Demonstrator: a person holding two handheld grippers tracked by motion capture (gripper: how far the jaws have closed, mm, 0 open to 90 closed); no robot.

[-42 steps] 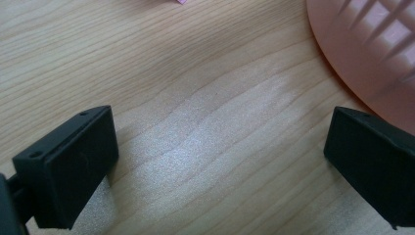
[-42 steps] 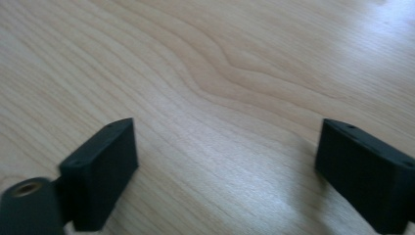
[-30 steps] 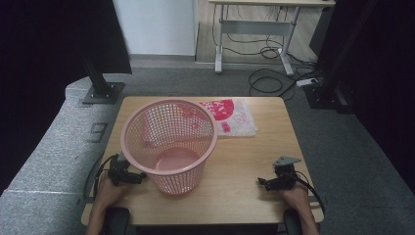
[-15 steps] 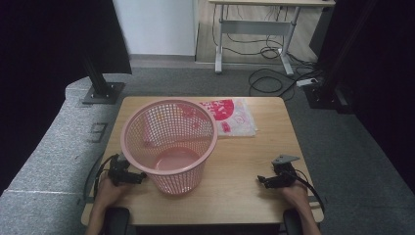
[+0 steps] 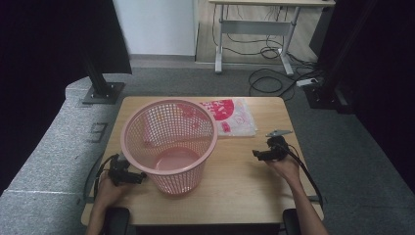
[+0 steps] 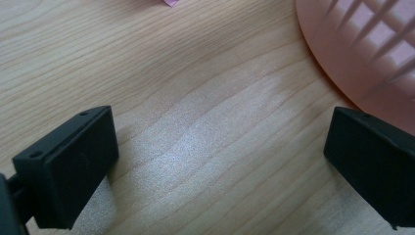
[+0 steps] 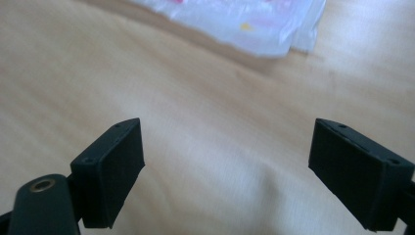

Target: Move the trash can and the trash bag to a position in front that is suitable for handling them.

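Observation:
A pink mesh basket [image 5: 169, 144] stands upright on the left half of the wooden table [image 5: 244, 196]. Behind it lies a flat white plastic bag with red print [image 5: 232, 115]. My left gripper [image 5: 140, 177] rests low by the basket's foot, open and empty; in the left gripper view the basket's base [image 6: 372, 54] curves just past the right jaw. My right gripper [image 5: 256, 154] hovers over bare wood right of the basket, pointing left. Its jaws have just been closing a little but stand open with nothing between them. The bag's edge [image 7: 244, 19] lies ahead in the right gripper view.
Grey padded borders [image 5: 44, 161] flank the table. Black stand bases [image 5: 100, 93] sit at the far left and far right. A desk frame with cables [image 5: 264, 54] stands on the floor beyond the table.
My right hand has moved away from the table's front edge, further onto the table and slightly up. The left hand, basket and bag have stayed put.

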